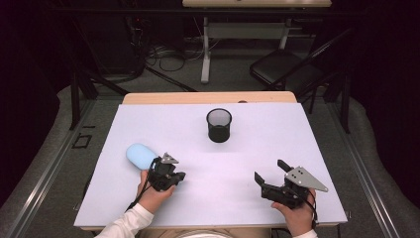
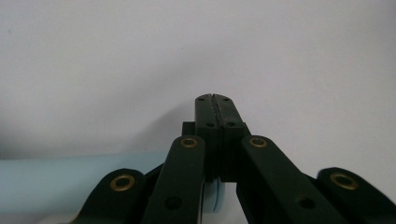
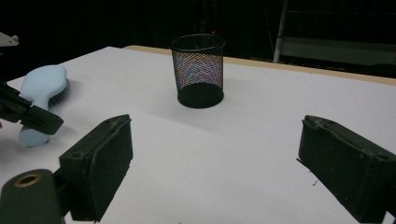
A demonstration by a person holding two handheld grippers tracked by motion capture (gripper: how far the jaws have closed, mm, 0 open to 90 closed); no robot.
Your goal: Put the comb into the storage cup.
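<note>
A light blue hairbrush [image 1: 140, 154] lies bristles down at the left of the white table [image 1: 247, 148]. My left gripper [image 1: 181, 175] is shut, its pads pressed together with nothing between them. It hovers just over the brush's handle [image 2: 42, 182], which runs out to the left under its jaws. In the right gripper view the brush [image 3: 44, 86] lies at the left edge with the left gripper [image 3: 46, 122] across its handle. My right gripper [image 1: 270, 170] rests open near the front right of the table, and its jaws stand wide apart and empty [image 3: 222, 158].
A black mesh cup [image 1: 219, 125] stands upright near the middle back of the table, straight ahead of the right gripper's jaws [image 3: 198, 70]. Beyond the table's far edge are a dark chair [image 1: 282, 69], a table leg and cables on the floor.
</note>
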